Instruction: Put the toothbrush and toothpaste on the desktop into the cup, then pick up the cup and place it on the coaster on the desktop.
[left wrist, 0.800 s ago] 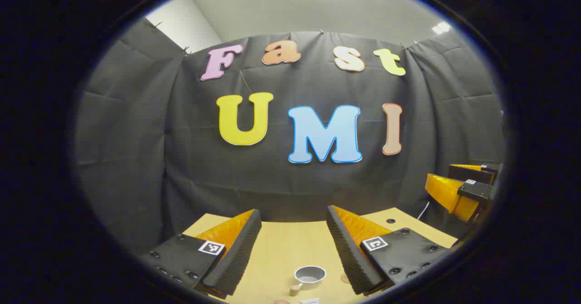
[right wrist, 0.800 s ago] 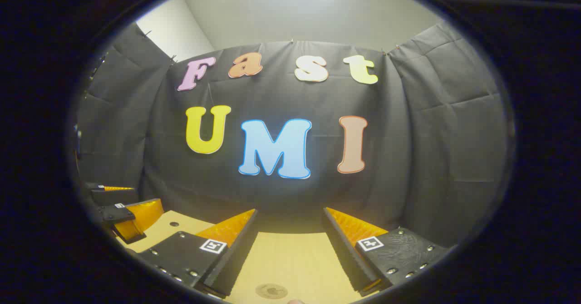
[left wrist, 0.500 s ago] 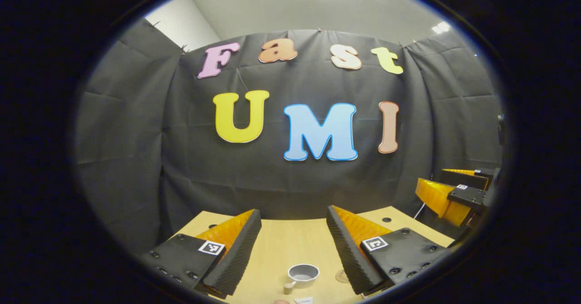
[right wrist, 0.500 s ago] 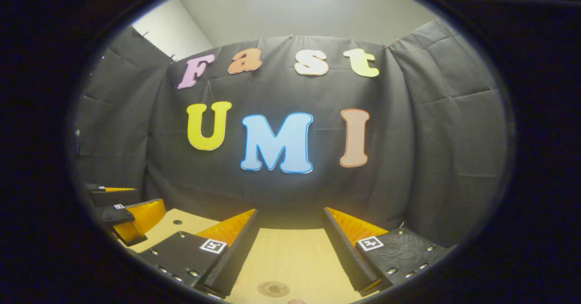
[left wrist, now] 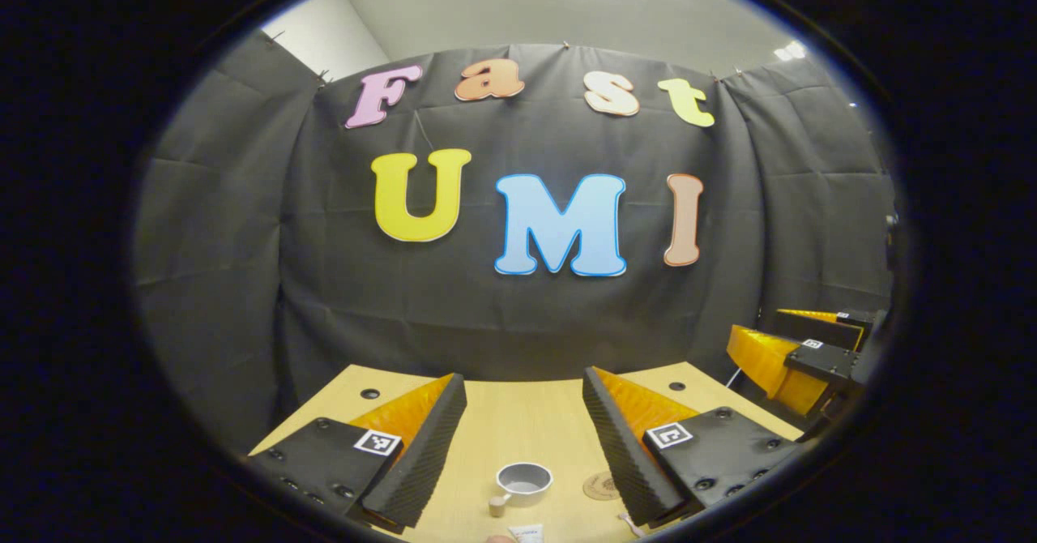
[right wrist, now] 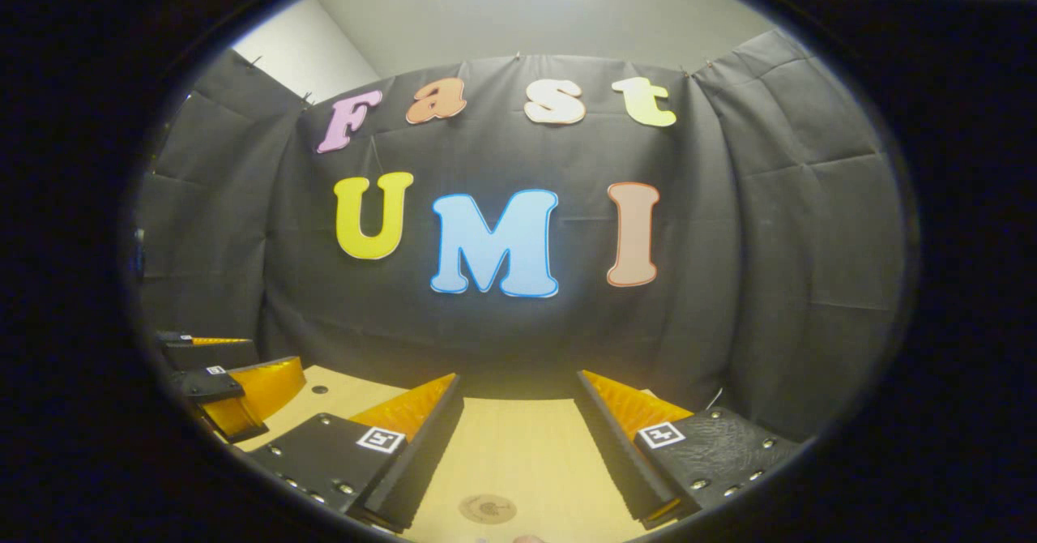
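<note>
In the left gripper view a grey cup (left wrist: 524, 478) with a wooden handle stands on the light wooden desktop (left wrist: 518, 421), low between my fingers. A round brown coaster (left wrist: 600, 486) lies just right of it, partly behind my right finger. A white item (left wrist: 527, 532), too cut off to name, peeks in at the bottom edge. My left gripper (left wrist: 522, 377) is open, held above the desk. My right gripper (right wrist: 518, 377) is open too, with the coaster (right wrist: 487, 508) below it. Neither holds anything.
The right gripper (left wrist: 757, 324) hangs at the desk's right end in the left gripper view. In the right gripper view the left gripper (right wrist: 271, 350) hangs at the left. Small dark holes (left wrist: 369, 394) mark the desk's far corners. Black cloth walls close the back and sides.
Both views now take in more of the desk. The cup and coaster sit higher in the left gripper view. Both grippers stay open.
</note>
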### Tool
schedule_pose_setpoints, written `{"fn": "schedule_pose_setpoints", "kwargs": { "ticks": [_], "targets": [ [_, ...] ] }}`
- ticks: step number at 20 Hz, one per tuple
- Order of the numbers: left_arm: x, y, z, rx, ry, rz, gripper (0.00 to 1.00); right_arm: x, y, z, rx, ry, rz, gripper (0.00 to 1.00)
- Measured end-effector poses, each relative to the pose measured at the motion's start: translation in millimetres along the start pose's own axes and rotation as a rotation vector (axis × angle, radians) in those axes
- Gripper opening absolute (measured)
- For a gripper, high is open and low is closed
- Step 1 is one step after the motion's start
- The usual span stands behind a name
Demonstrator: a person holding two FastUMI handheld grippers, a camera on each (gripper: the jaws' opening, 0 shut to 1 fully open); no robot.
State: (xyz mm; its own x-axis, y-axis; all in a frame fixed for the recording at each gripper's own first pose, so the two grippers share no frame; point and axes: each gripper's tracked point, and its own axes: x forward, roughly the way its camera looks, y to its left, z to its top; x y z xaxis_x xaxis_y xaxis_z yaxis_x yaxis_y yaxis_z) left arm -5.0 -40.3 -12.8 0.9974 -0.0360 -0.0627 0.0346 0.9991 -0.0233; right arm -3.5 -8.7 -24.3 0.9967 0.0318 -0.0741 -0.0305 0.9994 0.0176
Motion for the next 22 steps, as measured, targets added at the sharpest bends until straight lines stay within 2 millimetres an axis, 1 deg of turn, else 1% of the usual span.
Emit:
{"fn": "schedule_pose_setpoints", "kwargs": {
  "ticks": [2,5,6,7,8,9,10,11,15,17,18,19,20,21,22],
  "targets": [
    [-1,-2,-6,0.001,0.012,-0.005,0.99,0,0,-4,0.0,0.013,0.004,0.89],
    [4,-11,-22,-0.011,0.059,-0.034,0.99,2,1,-22,0.002,0.064,0.014,0.89],
    [7,-17,-33,-0.021,0.093,-0.054,0.99,4,2,-31,0.001,0.094,0.022,0.87],
    [8,-19,-46,-0.025,0.129,-0.066,0.99,5,6,-45,-0.001,0.141,0.041,0.87],
    [7,-21,-59,-0.027,0.167,-0.08,0.99,7,11,-61,-0.006,0.195,0.064,0.91],
    [8,-23,-70,-0.029,0.199,-0.088,0.99,8,15,-75,-0.011,0.245,0.08,0.91],
    [8,-24,-85,-0.033,0.239,-0.096,0.95,6,16,-89,-0.014,0.29,0.093,0.89],
    [8,-25,-99,-0.04,0.272,-0.102,0.99,5,19,-104,-0.014,0.333,0.109,0.9],
    [0,-21,-167,-0.081,0.43,-0.101,0.99,-6,24,-160,-0.022,0.495,0.137,0.9],
    [-7,-18,-199,-0.094,0.508,-0.095,0.9,-10,25,-187,-0.013,0.572,0.137,0.9],
    [-10,-16,-216,-0.097,0.551,-0.088,0.91,-13,24,-201,-0.006,0.62,0.138,0.9],
    [-14,-14,-232,-0.099,0.593,-0.076,0.95,-21,23,-217,0.001,0.67,0.138,0.9],
    [-19,-11,-251,-0.103,0.639,-0.065,0.95,-27,23,-228,0.005,0.724,0.138,0.9],
    [-26,-10,-269,-0.11,0.698,-0.057,0.95,-36,22,-244,0.009,0.779,0.137,0.88],
    [-33,-12,-286,-0.119,0.772,-0.049,0.95,-43,21,-259,0.014,0.829,0.135,0.9]
  ]
}}
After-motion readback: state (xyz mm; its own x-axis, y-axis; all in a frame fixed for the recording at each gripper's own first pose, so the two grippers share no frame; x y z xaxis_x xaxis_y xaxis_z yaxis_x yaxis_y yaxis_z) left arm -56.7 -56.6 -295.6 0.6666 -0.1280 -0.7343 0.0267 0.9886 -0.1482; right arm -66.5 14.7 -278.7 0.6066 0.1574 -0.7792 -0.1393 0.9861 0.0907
